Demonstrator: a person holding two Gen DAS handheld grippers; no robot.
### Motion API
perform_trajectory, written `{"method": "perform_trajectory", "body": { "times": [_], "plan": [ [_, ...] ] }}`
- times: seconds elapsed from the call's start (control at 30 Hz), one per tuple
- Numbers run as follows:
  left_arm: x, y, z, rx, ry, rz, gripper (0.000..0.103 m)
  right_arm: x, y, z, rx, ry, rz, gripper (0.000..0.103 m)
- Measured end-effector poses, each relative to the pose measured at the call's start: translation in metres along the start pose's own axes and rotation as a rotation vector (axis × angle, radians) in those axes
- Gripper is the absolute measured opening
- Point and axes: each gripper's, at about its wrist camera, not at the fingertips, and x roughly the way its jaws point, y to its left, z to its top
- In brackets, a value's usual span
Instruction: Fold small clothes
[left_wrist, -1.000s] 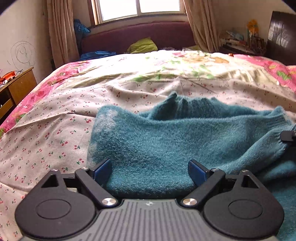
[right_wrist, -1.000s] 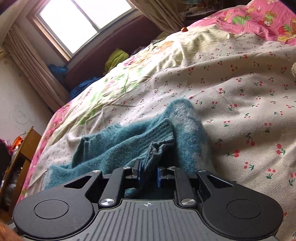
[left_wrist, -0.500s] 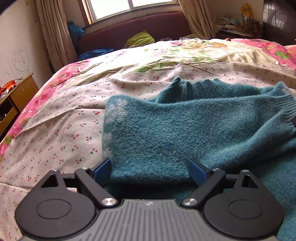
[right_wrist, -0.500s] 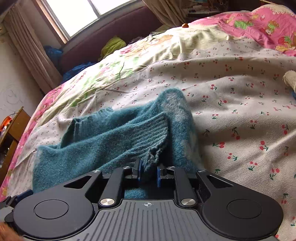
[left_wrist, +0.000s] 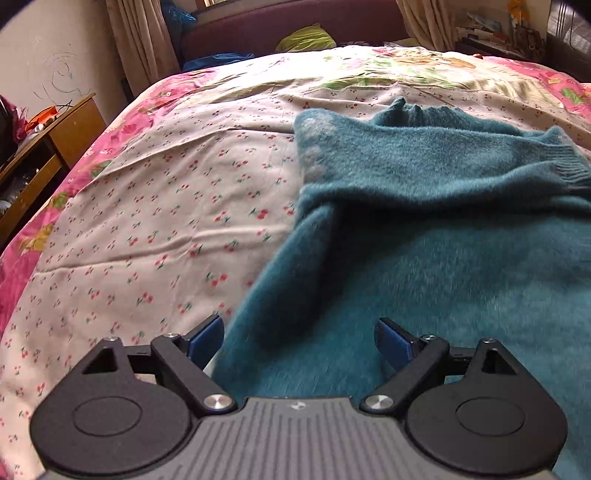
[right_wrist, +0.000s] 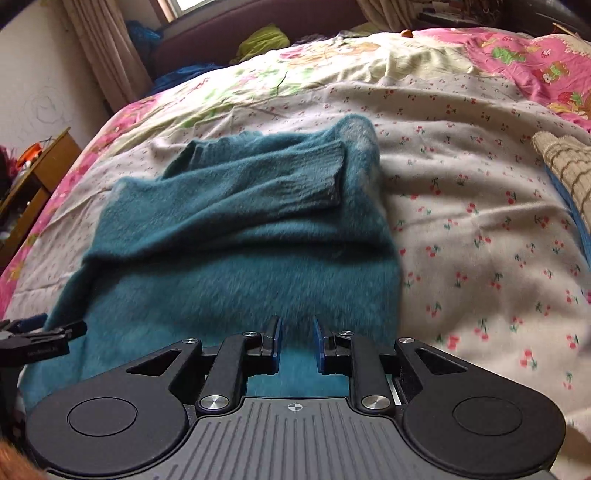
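The right gripper (right_wrist: 297, 343) has let go of the sleeve (right_wrist: 258, 184). A moment ago its jaws pinched the ribbed cuff; now they stand a little apart with nothing between them, and the cuff lies on the teal sweater (right_wrist: 229, 266), across its chest. Both grippers have pulled back toward the near end of the sweater, so more of it shows than before.

The left gripper (left_wrist: 299, 343) has its jaws wide open, as before. They hover over the near left edge of the sweater and hold nothing.

The sweater lies flat on the bed (right_wrist: 480, 229), on the cherry-print sheet. One sleeve is folded in. I think the sleeve fold is done, and the next job is probably to fold the body up from the bottom hem.

A striped knit piece (right_wrist: 565, 162) waits at the right edge of the bed.

No readable brand or label shows. There are only scribbles on the wall (left_wrist: 62, 74), and tiny print on the left gripper's arm that is too small to read.
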Motion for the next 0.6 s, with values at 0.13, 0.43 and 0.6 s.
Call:
{"method": "perform_trajectory", "body": {
  "times": [0.13, 0.43, 0.6],
  "plan": [
    [-0.037, 0.023, -0.031, -0.002, 0.041, -0.031, 0.099, -0.032, -0.006, -0.039, 0.027, 0.07, 0.01, 0.02],
    [-0.074, 0.047, -0.07, 0.009, 0.109, -0.066, 0.092, -0.068, -0.002, -0.084, 0.017, 0.152, 0.018, 0.02],
    [-0.069, 0.05, -0.072, -0.02, 0.121, -0.119, 0.085, -0.066, -0.002, -0.093, 0.02, 0.17, 0.011, 0.02]
  ]
}}
